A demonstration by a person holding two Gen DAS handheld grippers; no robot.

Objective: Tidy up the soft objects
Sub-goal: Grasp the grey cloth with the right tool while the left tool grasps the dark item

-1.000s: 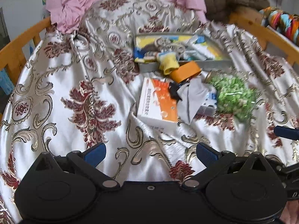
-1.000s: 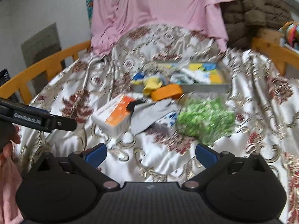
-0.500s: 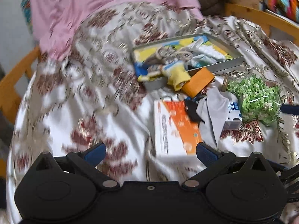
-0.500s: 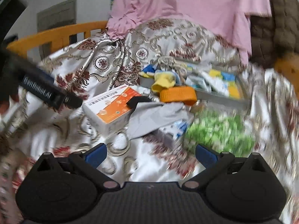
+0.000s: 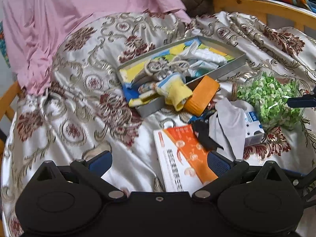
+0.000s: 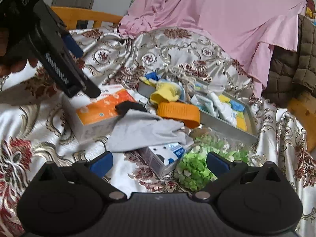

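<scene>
A grey cloth [image 6: 146,132] [image 5: 229,118] lies over a small blue and white carton [image 6: 165,156] in the middle of the pile. A yellow sock [image 5: 175,94] [image 6: 164,93] hangs over the rim of a shallow grey box [image 5: 223,71] [image 6: 223,122] holding cloths and a coil of rope [image 5: 165,67]. Beside it are an orange band [image 5: 203,94] [image 6: 177,111], a black strip [image 5: 205,136] and a green-speckled bag [image 5: 270,96] [image 6: 199,165]. My left gripper [image 5: 159,162] is open just above an orange and white box [image 5: 183,158] [image 6: 98,116]. My right gripper [image 6: 159,162] is open over the carton.
Everything lies on a patterned satin bedspread [image 5: 83,90]. A pink sheet [image 5: 59,13] drapes the back, with a brown quilt [image 6: 290,67] to its right. Orange wooden rails [image 5: 260,9] ring the bed. A hand [image 6: 11,59] holds the left tool.
Both grippers have moved forward toward the pile, staying open. The left one now sits over the orange box; the right one swung left and closed in on the grey cloth and carton.
</scene>
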